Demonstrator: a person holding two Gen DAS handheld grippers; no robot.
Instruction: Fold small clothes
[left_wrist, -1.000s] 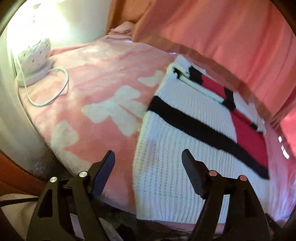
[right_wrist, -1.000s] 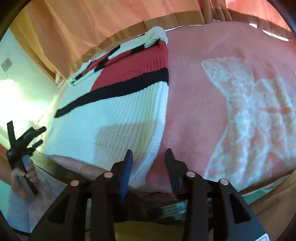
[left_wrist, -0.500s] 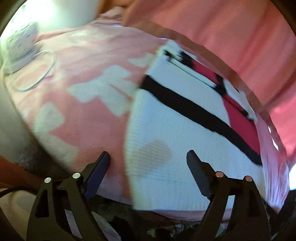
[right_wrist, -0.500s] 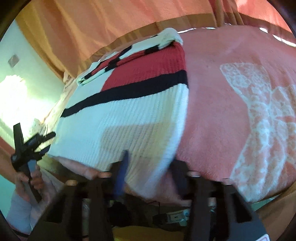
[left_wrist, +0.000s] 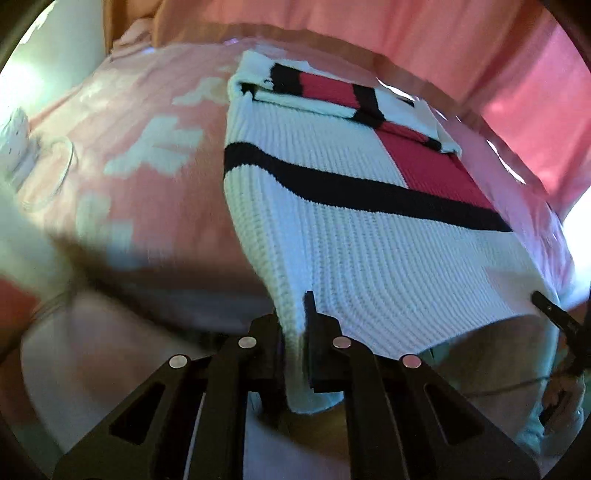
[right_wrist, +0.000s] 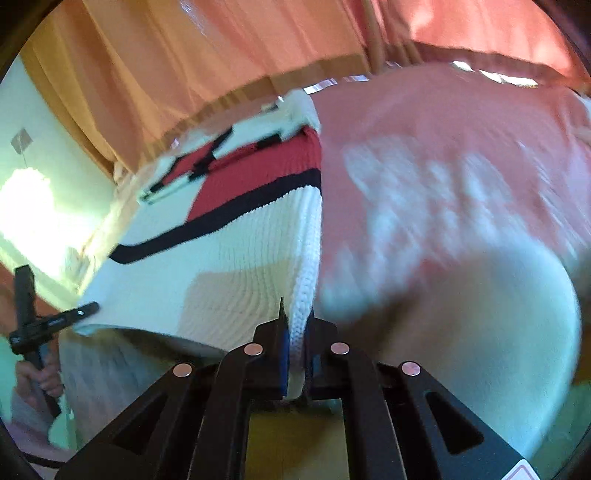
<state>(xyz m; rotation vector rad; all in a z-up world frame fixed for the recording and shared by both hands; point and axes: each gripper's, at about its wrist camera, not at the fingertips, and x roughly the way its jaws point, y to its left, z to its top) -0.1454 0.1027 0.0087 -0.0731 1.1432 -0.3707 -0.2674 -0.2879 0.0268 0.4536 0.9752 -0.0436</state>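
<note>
On the pink blanket (left_wrist: 155, 206) the sweater (left_wrist: 362, 236) is laid lengthwise, collar far, its near hem corners clamped by left gripper (left_wrist: 295, 332) and right gripper (right_wrist: 297, 332)

White ribbed knit sweater (left_wrist: 369, 251), black stripe, red panel, near hem corners lifted

You have a pink blanket (left_wrist: 155, 206) with pale bow shapes spread over the bed. A white dotted lamp base (left_wrist: 13, 138) sits at its far left edge, a thin white cord (left_wrist: 61, 173) looping beside it. Salmon curtains (right_wrist: 207, 62) hang behind the bed, next to a pale green wall (right_wrist: 48, 155).
</note>
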